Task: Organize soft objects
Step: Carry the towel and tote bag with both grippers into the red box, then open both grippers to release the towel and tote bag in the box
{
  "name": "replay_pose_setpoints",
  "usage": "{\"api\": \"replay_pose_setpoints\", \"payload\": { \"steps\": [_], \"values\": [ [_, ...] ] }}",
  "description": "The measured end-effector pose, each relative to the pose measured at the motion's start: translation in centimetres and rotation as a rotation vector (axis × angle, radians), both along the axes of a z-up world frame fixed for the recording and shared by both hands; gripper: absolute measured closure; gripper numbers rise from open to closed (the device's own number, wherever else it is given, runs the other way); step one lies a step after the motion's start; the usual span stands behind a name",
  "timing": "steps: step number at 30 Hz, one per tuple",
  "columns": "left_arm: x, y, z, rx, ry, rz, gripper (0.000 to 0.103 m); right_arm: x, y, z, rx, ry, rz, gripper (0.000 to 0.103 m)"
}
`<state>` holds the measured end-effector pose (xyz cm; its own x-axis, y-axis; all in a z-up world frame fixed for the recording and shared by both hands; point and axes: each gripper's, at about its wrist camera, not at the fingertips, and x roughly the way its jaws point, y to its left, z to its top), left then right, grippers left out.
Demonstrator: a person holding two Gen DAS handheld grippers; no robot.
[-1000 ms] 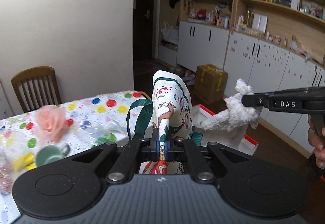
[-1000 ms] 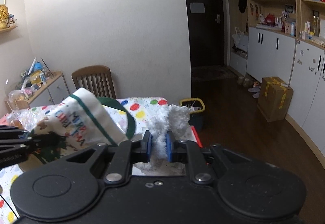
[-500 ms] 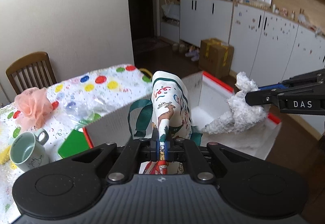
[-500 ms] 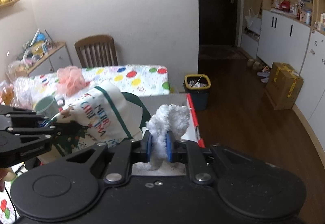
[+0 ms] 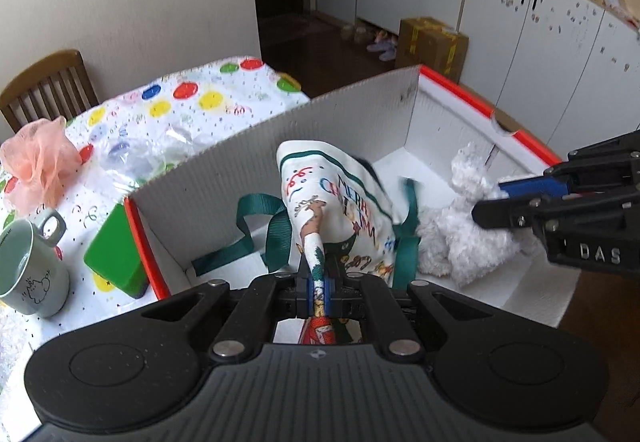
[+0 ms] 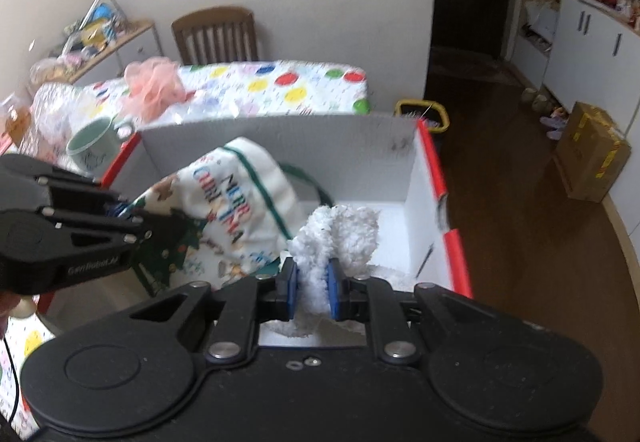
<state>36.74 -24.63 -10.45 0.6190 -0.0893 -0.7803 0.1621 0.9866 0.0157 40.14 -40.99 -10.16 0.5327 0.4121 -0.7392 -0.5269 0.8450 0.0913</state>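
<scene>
- Two grippers work over one white box (image 5: pixel 352 129) with red edging: the left gripper (image 5: pixel 317 292) pinches a fold of the Christmas bag (image 5: pixel 340 209), and the right gripper (image 6: pixel 312 284) is clamped on the white fluffy toy (image 6: pixel 340 238).
- Both soft things hang inside the box walls, the bag nearer the box's left side, the toy just beside it on the right, the two touching in the left wrist view.
- To finish this step well, I judge each load should be lowered until it rests on the box floor before the jaws part, one at a time, so the green ribbon (image 5: pixel 276 234) handles do not snag the other gripper.
- Drape the ribbon inside the wall, not over it.
- Left of the box, on the dotted tablecloth (image 5: pixel 192 101), stand a green block (image 5: pixel 116 258) touching the box's red edge, and a pale green mug (image 5: pixel 28 266) beside that.
- Beyond the box sits a pink mesh puff (image 5: pixel 38 161), then a wooden chair (image 6: pixel 216 33) against the wall.
- Farther off are a wood floor, a cardboard carton (image 5: pixel 432 41), white cabinets (image 5: pixel 528 25) and a dark doorway.
</scene>
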Motion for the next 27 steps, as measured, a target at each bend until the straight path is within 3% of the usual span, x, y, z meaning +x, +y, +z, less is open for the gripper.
{"api": "replay_pose_setpoints", "payload": {
  "steps": [11,23,27],
  "values": [
    [1.1,-0.2,-1.6,0.024,0.096,-0.006,0.098,0.9,0.3,-2.1,-0.039,0.091,0.050,0.088],
    [1.0,0.3,-1.7,-0.007,0.128,0.017,0.096,0.4,-0.5,-1.6,-0.013,0.082,0.065,0.086],
    [0.7,0.2,-1.3,-0.001,0.113,0.011,0.089,0.1,-0.7,-1.2,-0.019,0.059,0.070,0.084]
  ]
}}
